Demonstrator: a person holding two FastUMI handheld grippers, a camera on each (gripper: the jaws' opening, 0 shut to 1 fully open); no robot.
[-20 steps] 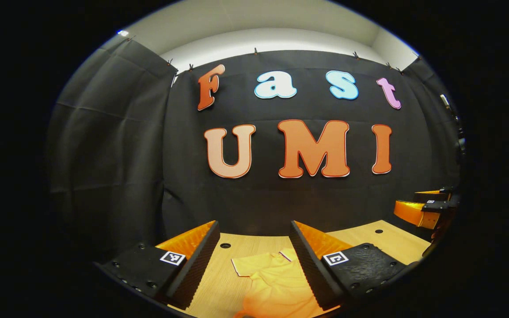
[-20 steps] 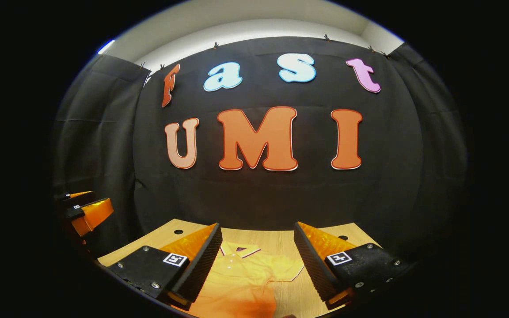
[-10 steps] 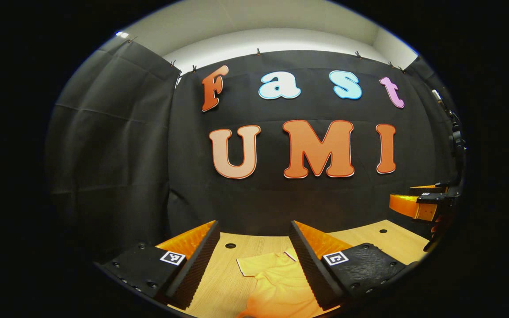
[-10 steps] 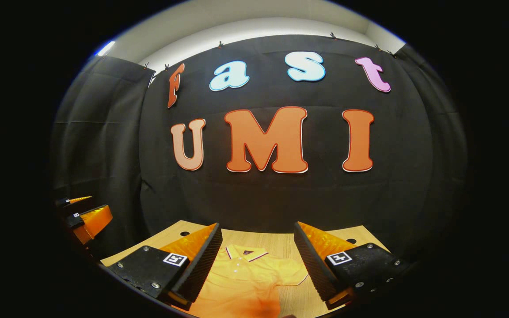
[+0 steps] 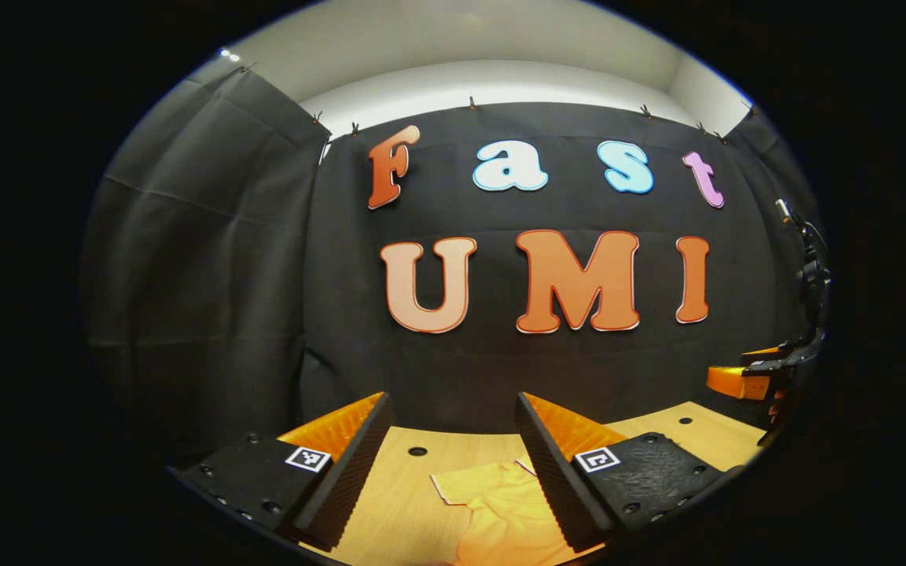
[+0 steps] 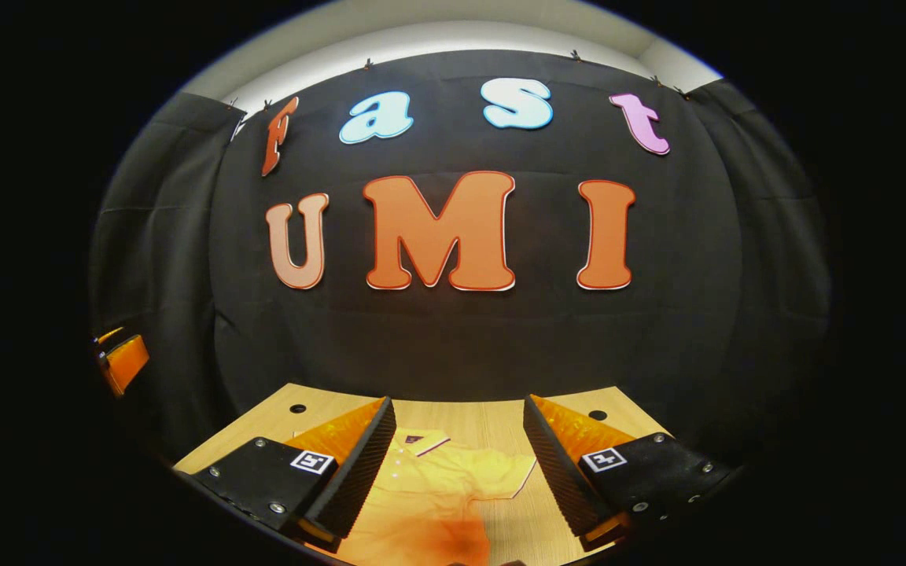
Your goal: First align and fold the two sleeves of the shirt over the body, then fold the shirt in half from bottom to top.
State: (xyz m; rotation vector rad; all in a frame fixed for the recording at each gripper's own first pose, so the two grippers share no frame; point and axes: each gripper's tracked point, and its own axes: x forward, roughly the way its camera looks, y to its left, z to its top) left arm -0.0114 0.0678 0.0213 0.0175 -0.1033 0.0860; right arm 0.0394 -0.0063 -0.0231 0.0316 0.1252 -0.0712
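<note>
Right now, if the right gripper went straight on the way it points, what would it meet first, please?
Probably the black cloth wall. The right gripper, jaws open, points nearly level above the orange polo shirt on the wooden table, so its line seems to pass over both; depth is hard to judge.

In the left gripper view the shirt (image 5: pixel 500 515) ran out of sight at the bottom edge, and the left gripper (image 5: pixel 451 460) covered its right side, collar included. In the right gripper view the right gripper (image 6: pixel 457 464) hid the shirt's (image 6: pixel 437 487) left sleeve; the hem was cut off below. The right gripper (image 5: pixel 748 377) at the far right was partly cut off, its jaws unclear. The bench (image 6: pixel 492 424) near edge was unseen.
</note>
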